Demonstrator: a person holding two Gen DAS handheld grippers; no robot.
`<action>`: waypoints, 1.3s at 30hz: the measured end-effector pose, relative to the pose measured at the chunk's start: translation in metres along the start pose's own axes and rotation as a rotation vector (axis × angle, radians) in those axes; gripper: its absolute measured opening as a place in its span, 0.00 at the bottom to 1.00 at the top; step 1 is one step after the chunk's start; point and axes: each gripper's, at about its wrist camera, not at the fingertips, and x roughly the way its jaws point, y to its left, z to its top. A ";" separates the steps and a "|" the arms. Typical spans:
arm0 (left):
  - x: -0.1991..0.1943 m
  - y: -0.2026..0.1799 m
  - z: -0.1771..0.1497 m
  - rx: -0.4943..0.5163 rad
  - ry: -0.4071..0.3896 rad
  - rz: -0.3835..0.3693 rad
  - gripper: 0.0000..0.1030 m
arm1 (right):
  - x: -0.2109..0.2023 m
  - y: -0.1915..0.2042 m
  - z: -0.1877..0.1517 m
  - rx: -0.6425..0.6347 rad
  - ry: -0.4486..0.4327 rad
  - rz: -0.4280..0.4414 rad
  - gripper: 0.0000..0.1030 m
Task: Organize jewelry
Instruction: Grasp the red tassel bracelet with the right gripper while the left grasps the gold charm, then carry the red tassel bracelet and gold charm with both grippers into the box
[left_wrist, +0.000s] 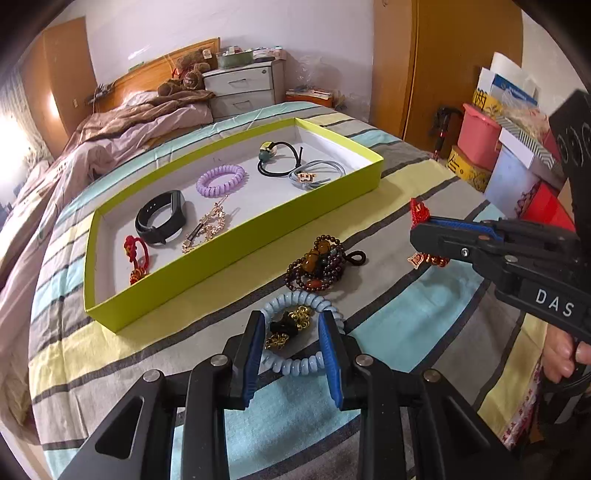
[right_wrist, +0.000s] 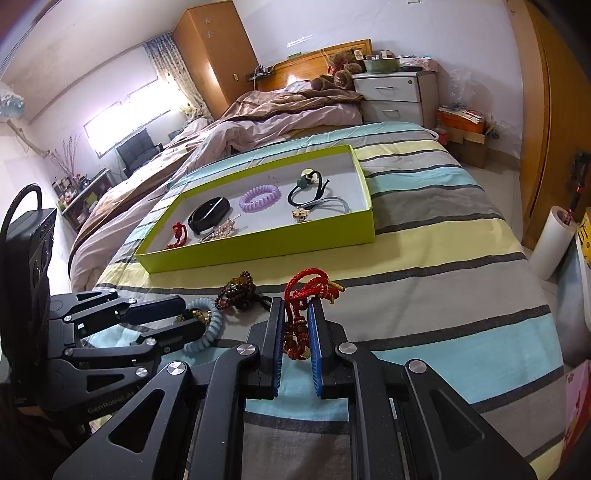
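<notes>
We see the left gripper lowered over a pale blue coil bracelet that lies on the striped bedspread, its jaws straddling the coil with a small gold chain with a black piece lying inside the ring; the blue pads sit against the coil's two sides, though we cannot tell whether they press on it. The right gripper has its jaws close together and clamped on a red knotted cord charm, whose loops stick up above the pads. Between the two grippers, on the bedspread, rests a dark brown bead bracelet with amber beads. Behind it stands the lime-green tray, which holds a red cord ornament at its near left end, a black wristband, a gold chain clip, a lilac coil bracelet, a black hair tie with a green bead and a grey hair tie. A person's hand grips the right gripper's handle at the frame's right edge.
</notes>
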 end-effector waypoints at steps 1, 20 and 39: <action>0.001 0.000 0.000 0.007 0.003 0.007 0.29 | 0.000 0.000 0.000 0.002 0.001 -0.001 0.12; -0.013 0.014 0.000 -0.052 -0.039 -0.011 0.14 | -0.002 0.000 0.001 0.005 0.003 0.000 0.12; -0.037 0.031 0.009 -0.129 -0.102 -0.039 0.14 | -0.012 0.011 0.012 -0.030 -0.025 0.001 0.12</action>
